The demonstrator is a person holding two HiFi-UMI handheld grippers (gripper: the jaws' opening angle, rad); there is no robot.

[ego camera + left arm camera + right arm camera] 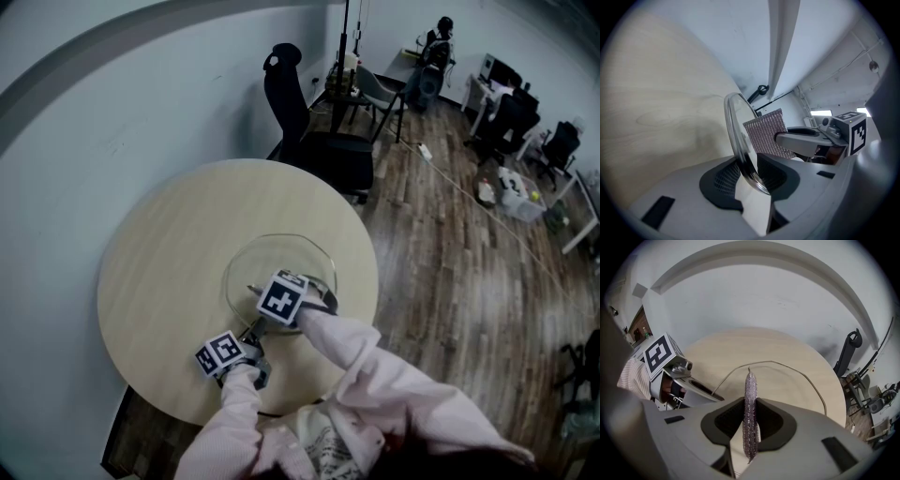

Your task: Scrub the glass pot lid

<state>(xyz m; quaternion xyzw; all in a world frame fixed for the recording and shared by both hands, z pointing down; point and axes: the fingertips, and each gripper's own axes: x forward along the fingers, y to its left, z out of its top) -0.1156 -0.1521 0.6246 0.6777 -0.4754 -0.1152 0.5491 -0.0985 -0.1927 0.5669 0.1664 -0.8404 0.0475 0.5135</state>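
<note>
Left tongs (749, 177) pinch the glass pot lid (736, 131) by its rim over the worktop (178, 244). Right tongs (750, 427) clamp the mesh scouring cloth (750, 392). Best press flat, with overlapping strokes.

Round table (159, 253), plank floor (450, 262) (dark), black chair (323, 155)

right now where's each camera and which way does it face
Head view: on the person's head, steeply down at the table; both sleeves show.
Left gripper view: on the left gripper, along fingers clamped on the rim of the glass lid.
Right gripper view: on the right gripper, down over the lid; fingers pinch a scrub cloth.
Shared: each gripper view shows the other gripper.
</note>
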